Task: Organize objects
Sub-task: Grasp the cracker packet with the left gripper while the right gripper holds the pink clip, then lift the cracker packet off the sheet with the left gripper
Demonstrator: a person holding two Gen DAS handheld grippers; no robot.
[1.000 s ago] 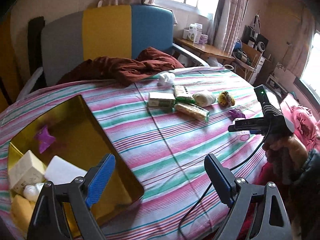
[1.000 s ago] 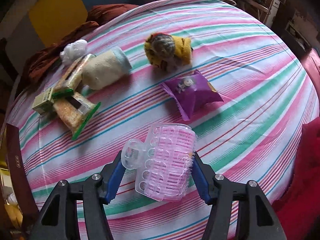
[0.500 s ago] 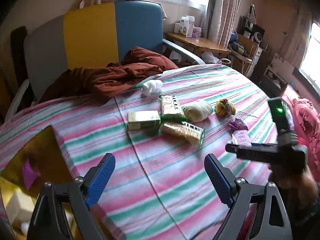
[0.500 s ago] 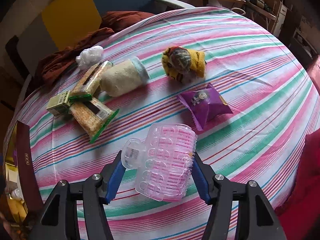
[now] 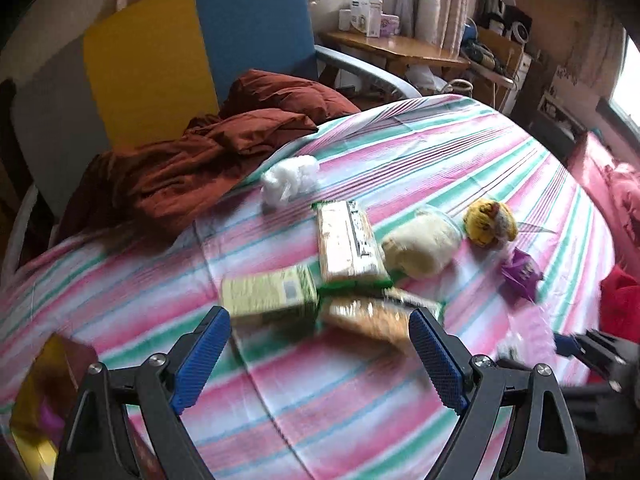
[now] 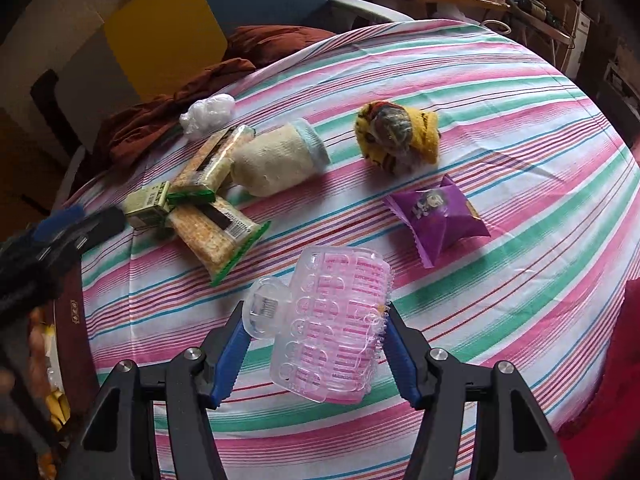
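You're clamping the pink hair roller [image 6: 334, 322] in your right gripper [image 6: 316, 354] above the striped table's [image 6: 520, 128] near edge, while your left gripper [image 5: 320, 356] is hanging wide open, empty.

Left gripper [image 5: 320, 354]: jaws spread wide, nothing between the blue ribbed pads [image 5: 202, 356]. Tilted down and forward over the desk, black finger frames low in its own view. In the right wrist view it shows at the left edge [image 6: 76, 220], blurred, pointing inward to the right.

Right gripper [image 6: 314, 338]: blue pads closed against both sides of a pink hair roller [image 6: 334, 324], held clear of the desk surface. Roller stands roughly upright between the fingers, clear clip tab toward the left pad. In the left wrist view the right gripper sits at the lower right edge [image 5: 576, 350], blurred.
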